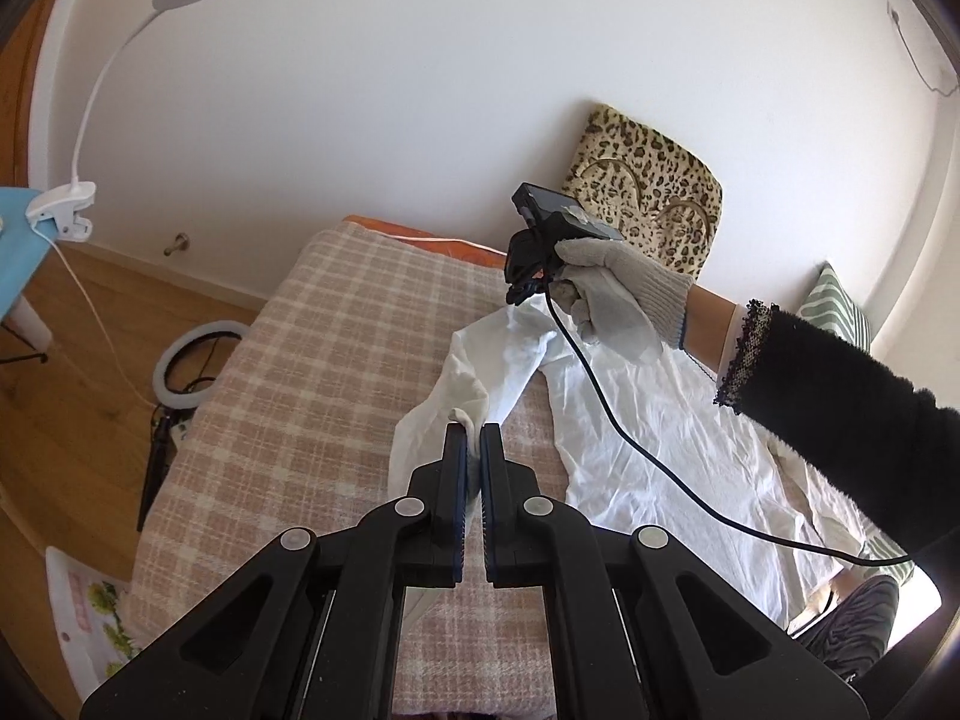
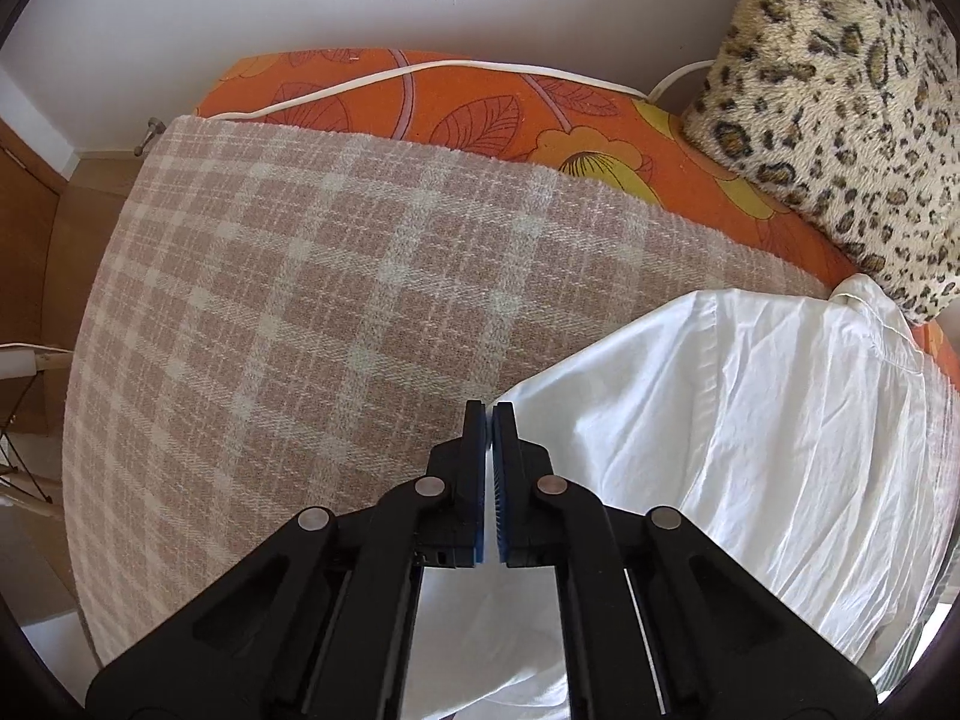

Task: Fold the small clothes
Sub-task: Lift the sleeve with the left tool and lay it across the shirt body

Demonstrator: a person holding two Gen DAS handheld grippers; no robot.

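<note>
Left wrist: left gripper point(image 1: 474, 438) clamped on sleeve end of thin white crumpled cotton shirt point(image 1: 654, 414), spread on pink-check blanket point(image 1: 312, 360). Right gripper point(image 2: 487, 414) jaws closed at shirt edge, prob. pinching fabric. Light, limp; grab seams/corners.

left wrist – low, facing wall | right wrist – steep, near | shared: plaid blanket point(image 1: 288, 360)
</note>
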